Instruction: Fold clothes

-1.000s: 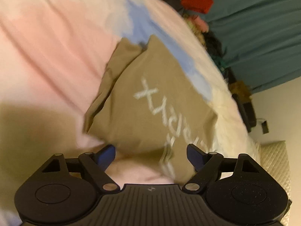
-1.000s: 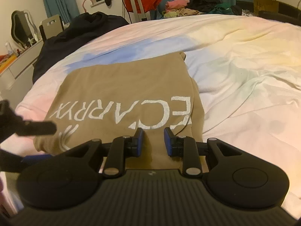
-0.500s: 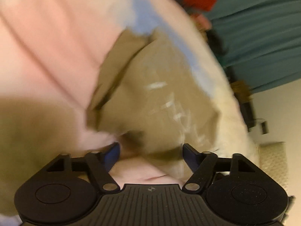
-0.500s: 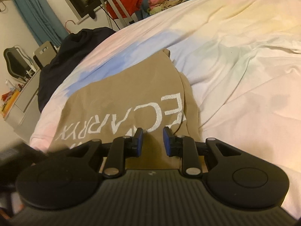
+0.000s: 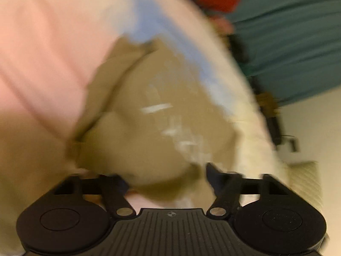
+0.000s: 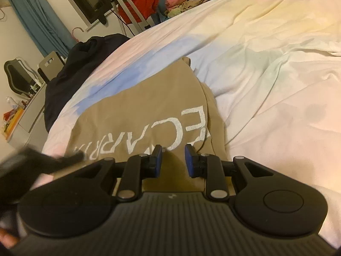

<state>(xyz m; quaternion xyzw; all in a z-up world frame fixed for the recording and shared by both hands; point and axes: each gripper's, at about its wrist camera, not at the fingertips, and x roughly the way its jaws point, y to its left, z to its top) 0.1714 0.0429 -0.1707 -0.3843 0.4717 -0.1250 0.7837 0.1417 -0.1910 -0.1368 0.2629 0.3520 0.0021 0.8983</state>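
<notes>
Lying on pastel bed sheet (image 6: pixel 266 68): tan shirt (image 6: pixel 136 111), partly folded | left gripper (image 5: pixel 168 170) spread wide, cloth bunched between its fingers, view blurred | right gripper (image 6: pixel 173 160) narrow, gap showing, at near hem; grip unclear | risk: fabric slips, fold skews.

Bed (image 6: pixel 266 49) in front of me, sheet pastel: pink, blue, yellow patches, wrinkled. Tan shirt (image 6: pixel 136 115) with white lettering lies folded flat on it. Dark garment (image 6: pixel 70 74) heaped at the bed's far left edge
</notes>
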